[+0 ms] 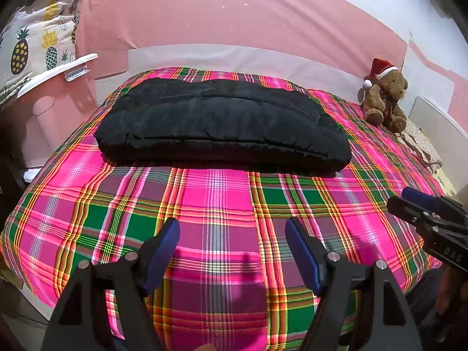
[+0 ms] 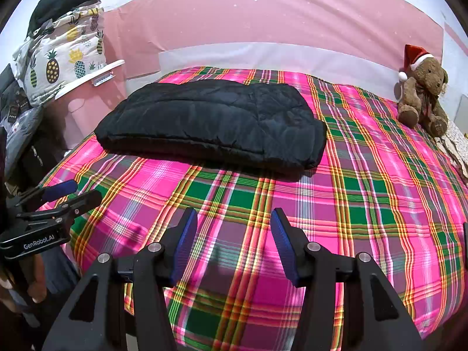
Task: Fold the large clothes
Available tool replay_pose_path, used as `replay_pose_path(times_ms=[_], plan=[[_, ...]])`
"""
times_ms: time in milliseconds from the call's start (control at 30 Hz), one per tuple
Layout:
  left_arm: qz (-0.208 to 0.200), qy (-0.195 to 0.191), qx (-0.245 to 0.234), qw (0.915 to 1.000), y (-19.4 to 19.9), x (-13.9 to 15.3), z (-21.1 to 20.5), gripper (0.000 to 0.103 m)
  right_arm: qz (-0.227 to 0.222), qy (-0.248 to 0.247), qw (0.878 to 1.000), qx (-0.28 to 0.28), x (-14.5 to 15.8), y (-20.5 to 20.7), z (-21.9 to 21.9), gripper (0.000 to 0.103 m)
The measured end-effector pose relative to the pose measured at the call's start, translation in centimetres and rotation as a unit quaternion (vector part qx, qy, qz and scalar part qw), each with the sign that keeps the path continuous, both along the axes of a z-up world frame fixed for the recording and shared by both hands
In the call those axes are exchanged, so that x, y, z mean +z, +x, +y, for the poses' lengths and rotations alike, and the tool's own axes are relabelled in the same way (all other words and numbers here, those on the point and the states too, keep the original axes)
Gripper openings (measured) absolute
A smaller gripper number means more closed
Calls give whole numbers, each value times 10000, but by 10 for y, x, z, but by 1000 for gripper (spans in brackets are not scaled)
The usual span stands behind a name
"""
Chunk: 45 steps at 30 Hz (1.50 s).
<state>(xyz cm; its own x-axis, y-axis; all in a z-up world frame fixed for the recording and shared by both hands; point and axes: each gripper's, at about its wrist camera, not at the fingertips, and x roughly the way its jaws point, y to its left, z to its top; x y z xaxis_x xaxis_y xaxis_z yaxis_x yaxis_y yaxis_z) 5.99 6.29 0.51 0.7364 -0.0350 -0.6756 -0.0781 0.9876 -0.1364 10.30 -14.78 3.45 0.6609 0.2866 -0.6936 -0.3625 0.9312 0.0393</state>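
A black padded jacket [image 1: 222,122] [image 2: 213,120] lies folded into a thick rectangular bundle on the far half of the plaid bed cover [image 1: 216,204] [image 2: 365,204]. My left gripper [image 1: 232,228] hovers open over the near part of the bed, well short of the jacket, nothing between its blue pads. My right gripper [image 2: 234,219] is also open and empty, over the cover to the right of the left one. Each gripper shows in the other's view: the right gripper [image 1: 409,199] at the right edge, the left gripper [image 2: 79,193] at the left edge.
A brown teddy bear with a Santa hat [image 1: 384,99] [image 2: 421,93] sits at the bed's far right corner. A pineapple-print pillow [image 1: 32,46] [image 2: 64,61] rests on a white and pink stand left of the bed. A pink wall [image 1: 234,17] runs behind.
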Motion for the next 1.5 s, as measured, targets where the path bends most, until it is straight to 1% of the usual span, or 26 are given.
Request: replay_pose_path(times_ms=[767, 1067, 1167, 1500], plan=[[63, 26, 12, 10000, 1, -1, 1, 76, -10, -5, 10000, 6, 1, -2, 0, 53], [28, 167, -24, 9999, -1, 2, -4, 77, -4, -3, 10000, 1, 1, -2, 1, 53], [38, 65, -58, 10000, -2, 2, -4, 79, -9, -1, 10000, 7, 1, -3, 0, 53], [45, 8, -52, 10000, -2, 2, -4, 80, -7, -8, 10000, 14, 1, -4, 0, 53]])
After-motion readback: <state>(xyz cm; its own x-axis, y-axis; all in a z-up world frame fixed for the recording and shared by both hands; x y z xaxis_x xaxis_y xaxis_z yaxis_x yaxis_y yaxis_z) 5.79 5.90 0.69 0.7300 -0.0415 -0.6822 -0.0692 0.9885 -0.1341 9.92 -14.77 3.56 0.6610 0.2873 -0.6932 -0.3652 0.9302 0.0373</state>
